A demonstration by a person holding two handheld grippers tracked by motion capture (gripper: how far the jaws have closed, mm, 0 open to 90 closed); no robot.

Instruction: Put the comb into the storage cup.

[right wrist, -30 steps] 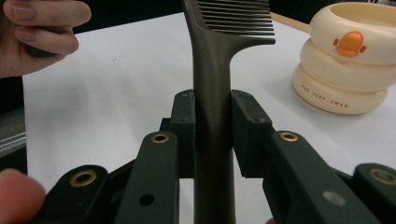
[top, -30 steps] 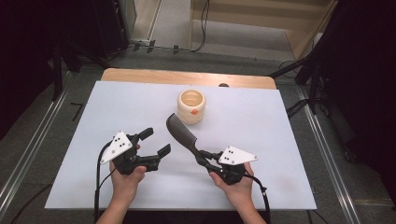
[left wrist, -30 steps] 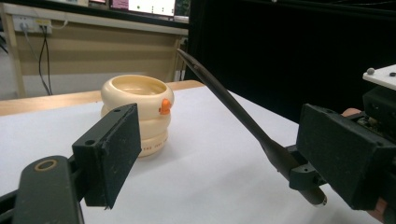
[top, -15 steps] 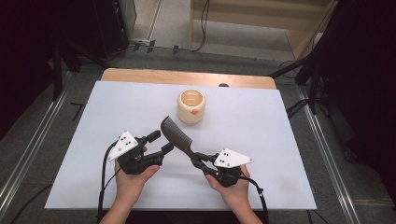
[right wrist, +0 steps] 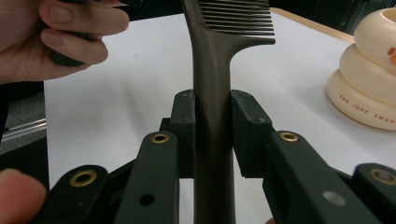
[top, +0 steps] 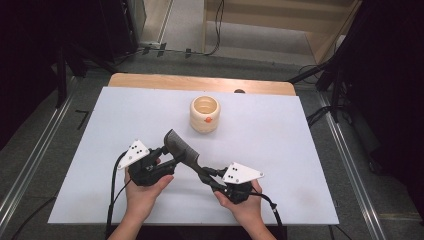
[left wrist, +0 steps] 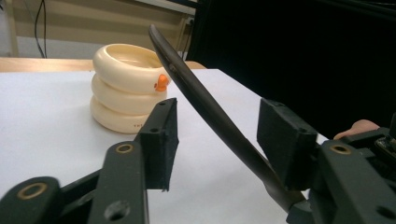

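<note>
A dark comb (top: 182, 147) slants up off the white table. My right gripper (top: 209, 178) is shut on its handle, and in the right gripper view both pads clamp the comb's handle (right wrist: 212, 70). My left gripper (top: 167, 159) sits at the comb's toothed end. Its jaws have just been closing with the comb (left wrist: 210, 112) between them. In the left gripper view the comb runs close by the right pad (left wrist: 285, 140), and a gap is left to the other pad (left wrist: 161, 140).
A cream ringed cup with an orange beak (top: 204, 114) stands at the table's middle back, beyond the comb. A white sheet (top: 280, 140) covers the table, with a wooden strip (top: 200, 82) along the far edge. Dark equipment and cables surround the table.
My left gripper has moved right to the comb's head and its jaws have narrowed around it. The right gripper and comb have shifted slightly left.
</note>
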